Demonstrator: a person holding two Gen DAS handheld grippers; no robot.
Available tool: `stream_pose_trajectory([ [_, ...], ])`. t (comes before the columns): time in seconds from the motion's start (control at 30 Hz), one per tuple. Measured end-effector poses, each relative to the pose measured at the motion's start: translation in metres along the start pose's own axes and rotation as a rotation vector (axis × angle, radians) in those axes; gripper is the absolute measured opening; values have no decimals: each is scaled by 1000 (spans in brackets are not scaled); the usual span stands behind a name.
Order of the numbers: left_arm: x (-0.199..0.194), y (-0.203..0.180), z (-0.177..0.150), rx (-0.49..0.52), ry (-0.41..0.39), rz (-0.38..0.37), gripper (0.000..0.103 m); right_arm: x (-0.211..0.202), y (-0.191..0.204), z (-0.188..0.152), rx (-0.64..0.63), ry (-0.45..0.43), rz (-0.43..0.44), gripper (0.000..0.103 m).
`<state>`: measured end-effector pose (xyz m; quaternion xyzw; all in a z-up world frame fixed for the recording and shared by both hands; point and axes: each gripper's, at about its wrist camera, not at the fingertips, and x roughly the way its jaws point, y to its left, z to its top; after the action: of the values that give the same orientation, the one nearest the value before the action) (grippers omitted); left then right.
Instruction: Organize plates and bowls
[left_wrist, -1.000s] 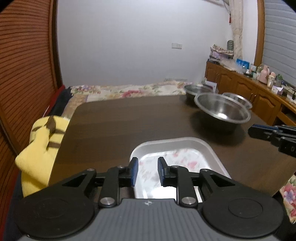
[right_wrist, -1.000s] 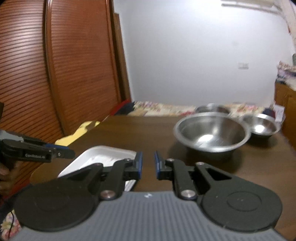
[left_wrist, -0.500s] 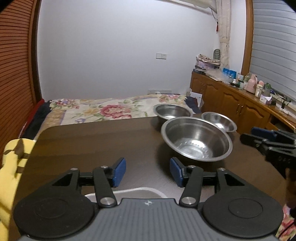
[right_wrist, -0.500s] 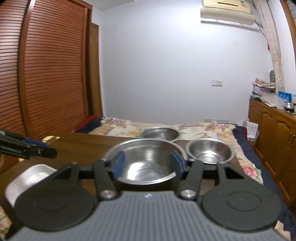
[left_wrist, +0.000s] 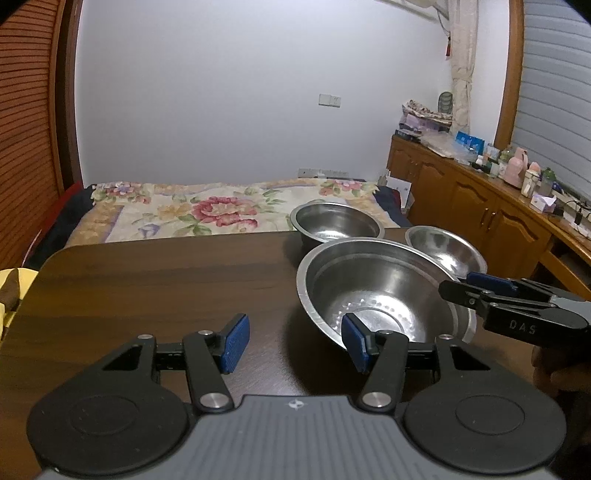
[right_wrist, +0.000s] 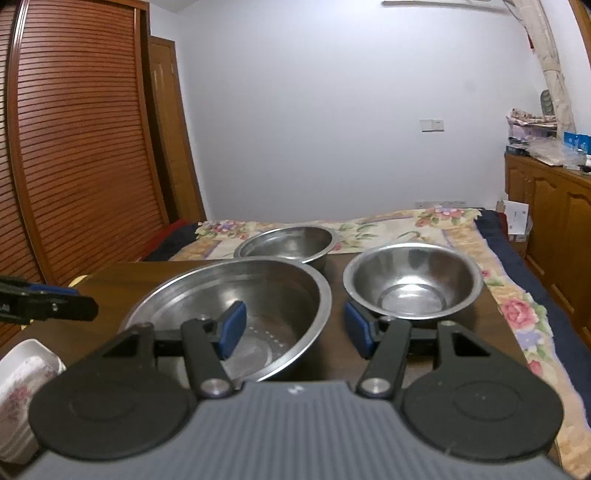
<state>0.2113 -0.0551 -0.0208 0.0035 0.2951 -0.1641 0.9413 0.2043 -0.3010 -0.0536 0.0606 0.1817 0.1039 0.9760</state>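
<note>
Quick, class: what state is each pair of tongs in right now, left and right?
Left tongs: open, holding nothing.
Right tongs: open, holding nothing, spread by the rim of the large steel bowl.

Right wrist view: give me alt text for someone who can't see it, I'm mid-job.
The open right gripper hovers over a dark table, its fingers straddling the near right rim of a big steel bowl. Two smaller steel bowls sit behind, one far and one right. A floral tray lies at lower left, the left gripper above it.
</note>
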Motion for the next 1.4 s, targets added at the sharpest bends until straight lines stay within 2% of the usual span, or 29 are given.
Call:
stream_pose_trajectory([
  [0.3,25,-7,6,9,30,5,58,9,-8,-2,27,21,48,60],
  [0.73,47,-10,10,11,72,10,57,17,-16,-3,69,68,63,60],
  [0.87,53,-10,11,-13,85,2,45,19,-17,-4,79,78,78,60],
  [1.1,60,-11,10,-29,99,-16,40,21,-20,-5,98,87,92,54],
  [1.17,61,-10,9,-32,98,-21,35,22,-21,-5,104,92,97,53],
  [1.27,62,-11,9,-32,93,-31,26,22,-21,-6,103,89,105,46],
  [1.33,61,-11,9,-29,92,-33,23,23,-20,-6,104,88,112,38],
  [1.4,61,-12,9,-21,93,-33,23,22,-20,-6,107,88,121,35],
])
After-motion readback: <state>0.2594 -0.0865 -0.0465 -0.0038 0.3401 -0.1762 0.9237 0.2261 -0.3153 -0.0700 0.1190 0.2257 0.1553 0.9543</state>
